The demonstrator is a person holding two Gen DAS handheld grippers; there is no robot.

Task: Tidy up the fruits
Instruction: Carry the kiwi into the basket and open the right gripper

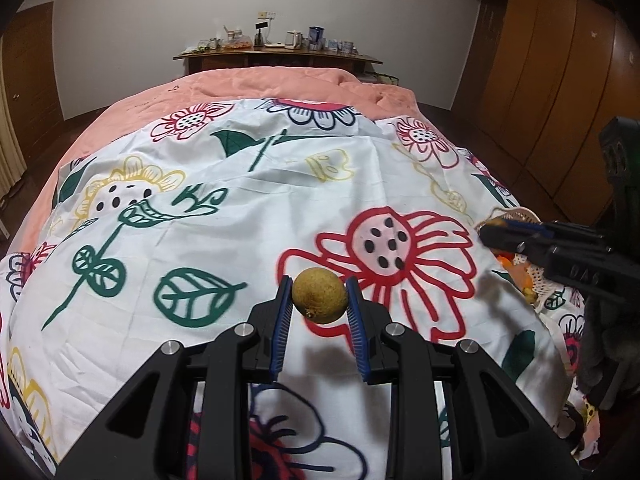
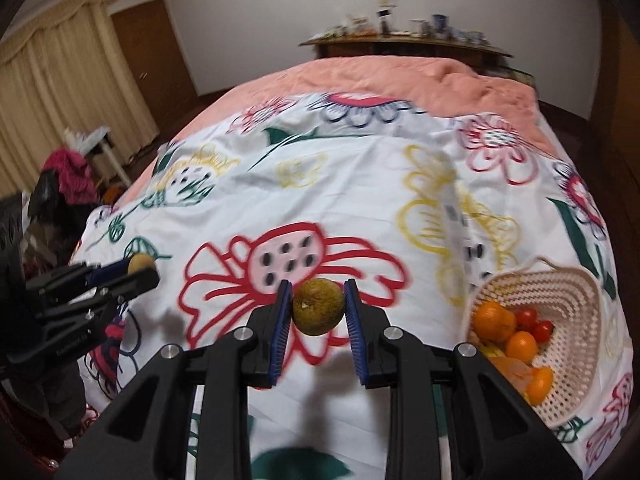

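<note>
My left gripper (image 1: 319,300) is shut on a round yellow-green fruit (image 1: 319,295) and holds it above the flowered sheet (image 1: 240,216). My right gripper (image 2: 318,306) is shut on a second, darker green-brown round fruit (image 2: 318,306) above the same sheet. The left gripper also shows in the right wrist view (image 2: 132,272) at the left with its fruit (image 2: 140,263). The right gripper shows in the left wrist view (image 1: 504,232) at the right edge. A white woven basket (image 2: 568,292) lies at the right, holding oranges (image 2: 493,320) and small red tomatoes (image 2: 534,322).
The flowered sheet covers a bed with a pink quilt (image 1: 280,84) at its far end. A wooden desk (image 1: 276,56) with small items stands behind the bed. A wooden wardrobe (image 1: 552,80) is at the right. Curtains (image 2: 60,92) and clutter are at the left.
</note>
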